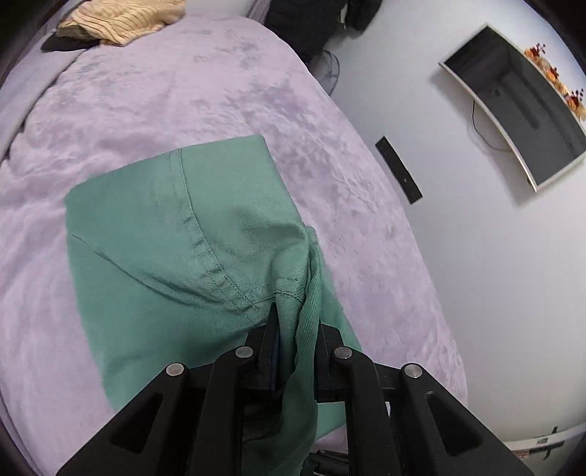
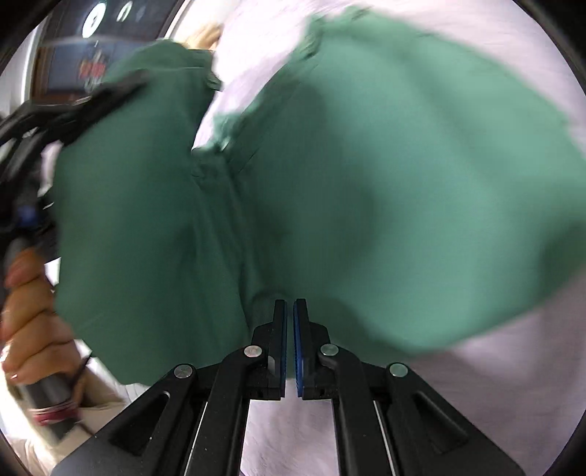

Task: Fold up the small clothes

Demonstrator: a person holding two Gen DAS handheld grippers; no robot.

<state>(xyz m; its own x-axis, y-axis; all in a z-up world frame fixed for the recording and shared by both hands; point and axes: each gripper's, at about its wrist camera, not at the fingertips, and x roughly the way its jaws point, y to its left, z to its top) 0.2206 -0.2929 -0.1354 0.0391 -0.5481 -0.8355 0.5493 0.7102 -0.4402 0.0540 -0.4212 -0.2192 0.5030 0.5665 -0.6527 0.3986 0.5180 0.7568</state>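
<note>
Left wrist view: left tongs (image 1: 293, 322) clamped on a bunched fold of the green garment (image 1: 164, 238), which drapes over a lilac plush bedspread (image 1: 164, 91). Striped yellow cloth (image 1: 121, 18) at the bed's far edge. White wall beyond carries a framed dark screen (image 1: 520, 106). Right wrist view, blurred: right tongs (image 2: 290, 311) nearly closed, a slim gap between blue pads (image 2: 297, 351), nothing clearly gripped, garment spread just ahead.

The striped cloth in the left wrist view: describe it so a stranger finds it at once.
Start at the lilac blanket covering the bed and follow it to its far top corner. There lies a crumpled yellow cloth with thin dark stripes, unlike the plain green garment nearby.
</note>
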